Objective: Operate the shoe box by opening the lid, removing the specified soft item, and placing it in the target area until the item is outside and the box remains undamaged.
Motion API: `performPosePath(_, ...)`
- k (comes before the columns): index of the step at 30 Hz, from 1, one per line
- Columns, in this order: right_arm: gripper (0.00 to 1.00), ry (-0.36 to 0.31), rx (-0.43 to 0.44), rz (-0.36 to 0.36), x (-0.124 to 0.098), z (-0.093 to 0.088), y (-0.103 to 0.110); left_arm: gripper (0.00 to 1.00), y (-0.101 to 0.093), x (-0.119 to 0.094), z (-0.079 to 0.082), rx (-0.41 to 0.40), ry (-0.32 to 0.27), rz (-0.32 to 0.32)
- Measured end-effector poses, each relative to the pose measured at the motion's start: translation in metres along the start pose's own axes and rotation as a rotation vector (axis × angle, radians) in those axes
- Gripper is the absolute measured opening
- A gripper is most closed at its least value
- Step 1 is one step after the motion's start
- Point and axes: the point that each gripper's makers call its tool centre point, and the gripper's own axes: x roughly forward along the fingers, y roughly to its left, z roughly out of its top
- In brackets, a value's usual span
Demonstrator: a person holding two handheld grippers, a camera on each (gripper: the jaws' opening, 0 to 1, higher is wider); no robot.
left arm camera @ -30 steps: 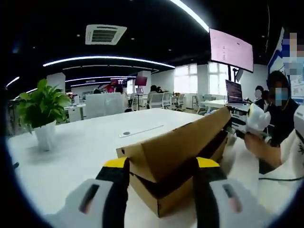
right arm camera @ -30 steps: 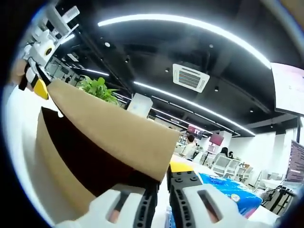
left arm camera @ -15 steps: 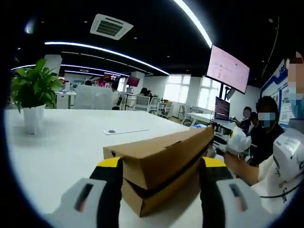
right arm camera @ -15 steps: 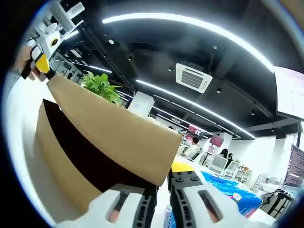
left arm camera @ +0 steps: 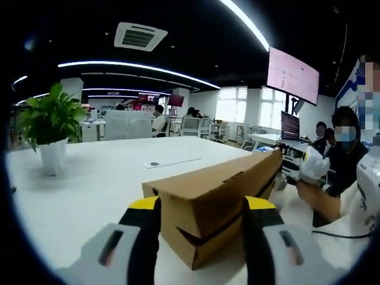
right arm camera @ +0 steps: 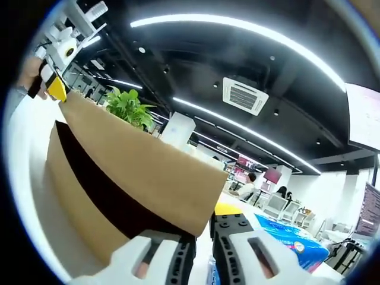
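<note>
The shoe box (left arm camera: 209, 208) sat on the white table (left arm camera: 89, 196). The right gripper (right arm camera: 203, 234) pinched the lid (right arm camera: 142, 166); the left gripper (left arm camera: 200, 205) was wide apart around a corner. Lifting slowly would be kindest.

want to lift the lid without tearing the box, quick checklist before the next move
1. Right gripper shut on the lid edge: ok.
2. Left gripper jaws astride the shoe box end, apart: ok; contact cannot tell.
3. Lid raised enough to reach inside: not ok, only a narrow dark gap.
4. Soft item inside: cannot tell, interior hidden.
5. Cardboard undamaged: ok, no tears visible.
6. Table beside box free for placing: ok.
</note>
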Motion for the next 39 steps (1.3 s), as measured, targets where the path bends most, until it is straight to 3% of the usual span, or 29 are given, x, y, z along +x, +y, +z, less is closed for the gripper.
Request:
performPosePath(5,0.04,0.003,0.002,0.005,0.000,0.000,0.000,0.61,0.004,-0.002,0.002,-0.029,-0.020,0.000)
performPosePath(9,0.04,0.005,0.003,0.006,0.001,-0.001,0.000,0.57,-0.009,-0.004,0.012,-0.112,-0.064,-0.086)
performPosePath(15,0.04,0.009,0.001,0.007,0.001,-0.002,0.001,0.49,-0.002,-0.003,0.008,-0.046,-0.048,-0.016)
performPosePath(39,0.06,0.013,0.010,0.047,0.003,-0.003,0.003,0.48,0.002,-0.002,0.008,-0.056,-0.043,0.004)
